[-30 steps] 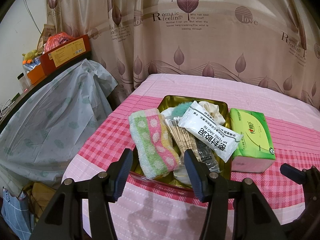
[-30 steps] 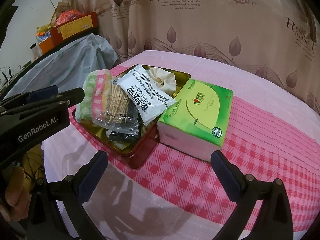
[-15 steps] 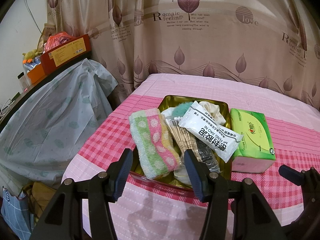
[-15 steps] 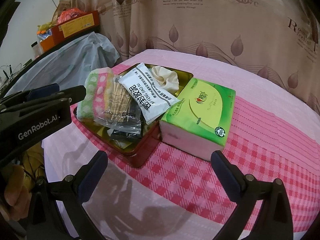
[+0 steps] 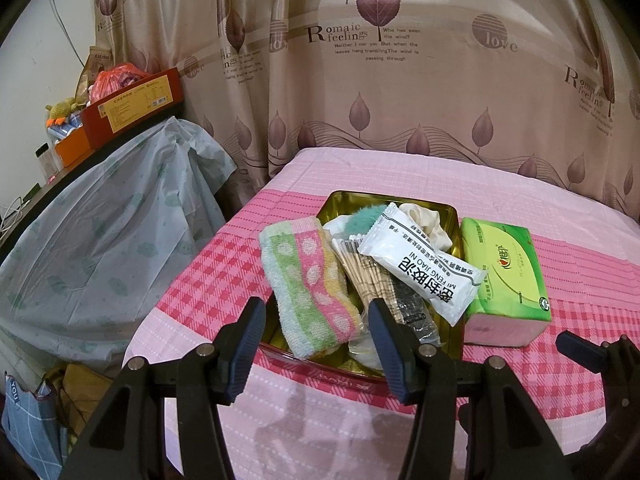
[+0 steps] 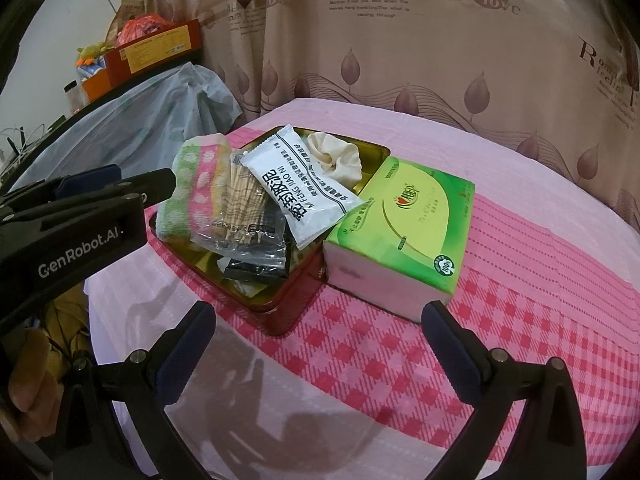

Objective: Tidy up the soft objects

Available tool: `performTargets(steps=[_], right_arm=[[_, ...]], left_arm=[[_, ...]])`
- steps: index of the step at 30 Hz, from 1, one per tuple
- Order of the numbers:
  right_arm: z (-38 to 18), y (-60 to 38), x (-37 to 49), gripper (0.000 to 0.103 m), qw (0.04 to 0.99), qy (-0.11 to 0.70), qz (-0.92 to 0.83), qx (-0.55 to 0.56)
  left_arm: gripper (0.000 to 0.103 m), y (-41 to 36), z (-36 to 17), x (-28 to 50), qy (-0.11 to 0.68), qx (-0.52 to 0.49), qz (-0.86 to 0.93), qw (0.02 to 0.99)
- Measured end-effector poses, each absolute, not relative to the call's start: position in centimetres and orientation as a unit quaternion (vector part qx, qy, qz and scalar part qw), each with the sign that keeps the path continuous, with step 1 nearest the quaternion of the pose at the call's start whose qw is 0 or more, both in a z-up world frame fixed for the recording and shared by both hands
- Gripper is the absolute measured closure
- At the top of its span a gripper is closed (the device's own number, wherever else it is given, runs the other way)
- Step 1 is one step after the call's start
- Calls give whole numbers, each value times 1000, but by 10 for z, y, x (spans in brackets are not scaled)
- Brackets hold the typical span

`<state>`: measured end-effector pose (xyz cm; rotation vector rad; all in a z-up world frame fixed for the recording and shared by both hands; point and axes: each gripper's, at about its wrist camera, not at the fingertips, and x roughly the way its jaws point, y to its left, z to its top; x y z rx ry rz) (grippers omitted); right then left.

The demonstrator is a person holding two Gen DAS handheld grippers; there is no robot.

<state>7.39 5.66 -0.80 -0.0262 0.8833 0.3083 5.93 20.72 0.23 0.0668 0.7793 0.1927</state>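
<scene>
On the pink bench (image 5: 560,240), left to right: left claw (image 5: 316,340) released, empty; one gold tin (image 5: 452,216) holding one towel (image 5: 308,284), one swab bag (image 5: 368,272), one white sachet (image 5: 420,268), one cream cloth (image 5: 424,220); one tissue pack (image 6: 404,224) touching the tin; right claw (image 6: 320,344) released, empty.

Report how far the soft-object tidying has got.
Done: the striped towel, white packet and cream cloth lie piled in the gold tin. In hand: nothing; the left hand-held gripper and right hand-held gripper are both open, short of the tin. Left: the green tissue pack sits outside, against the tin.
</scene>
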Motion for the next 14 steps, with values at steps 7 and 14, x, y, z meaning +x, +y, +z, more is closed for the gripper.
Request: performTargets(steps=[7,14], right_arm=[[-7,61,70,1,893,423,153,-20],[-7,61,70,1,893,423,154,-19]], left_arm=[[48,211,2,58,371,22,91,924],[45,211,5,56,370,20,94,924]])
